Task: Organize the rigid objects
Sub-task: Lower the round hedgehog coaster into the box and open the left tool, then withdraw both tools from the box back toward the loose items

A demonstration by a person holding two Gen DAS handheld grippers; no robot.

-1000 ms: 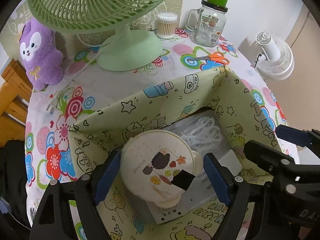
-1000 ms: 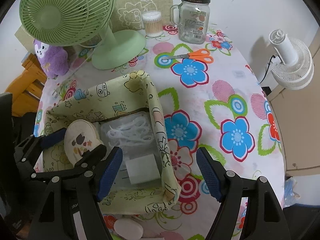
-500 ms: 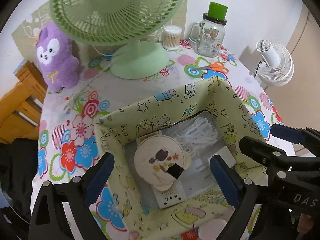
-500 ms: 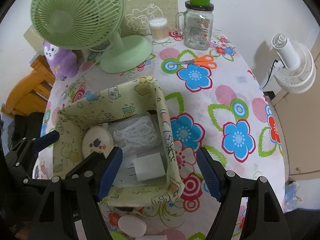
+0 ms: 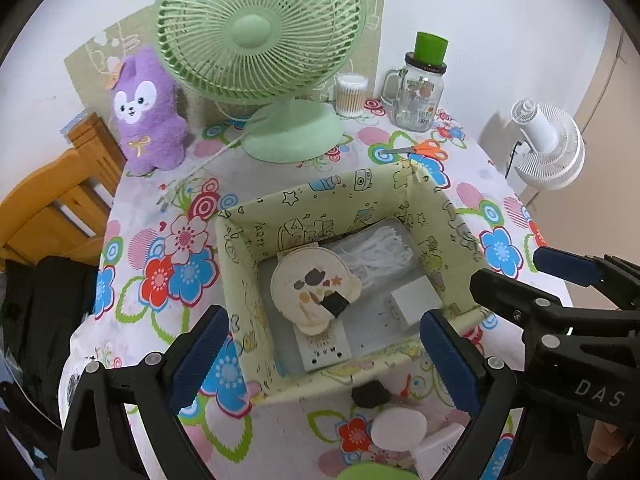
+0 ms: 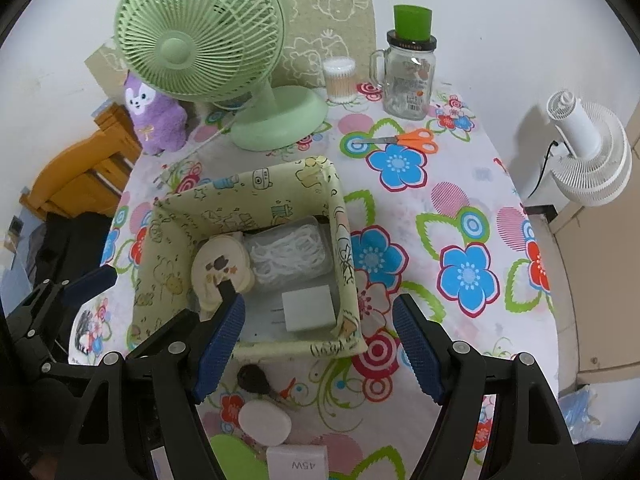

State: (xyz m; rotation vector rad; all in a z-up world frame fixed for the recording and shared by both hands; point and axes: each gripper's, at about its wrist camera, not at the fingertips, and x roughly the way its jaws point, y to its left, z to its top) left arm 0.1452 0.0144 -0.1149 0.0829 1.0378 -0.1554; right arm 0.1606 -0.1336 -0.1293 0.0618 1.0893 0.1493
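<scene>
Our left gripper [image 5: 324, 356] is released, holding nothing. The round compact [image 5: 314, 290] lies in the fabric box [image 5: 240, 240] just ahead of it. Our right gripper [image 6: 320, 344] hangs open and empty beside the box, above the bench [image 6: 460, 208].

"45W" on white box [image 6: 297, 461]; "DAS" on right tongs [image 5: 599, 393]
</scene>
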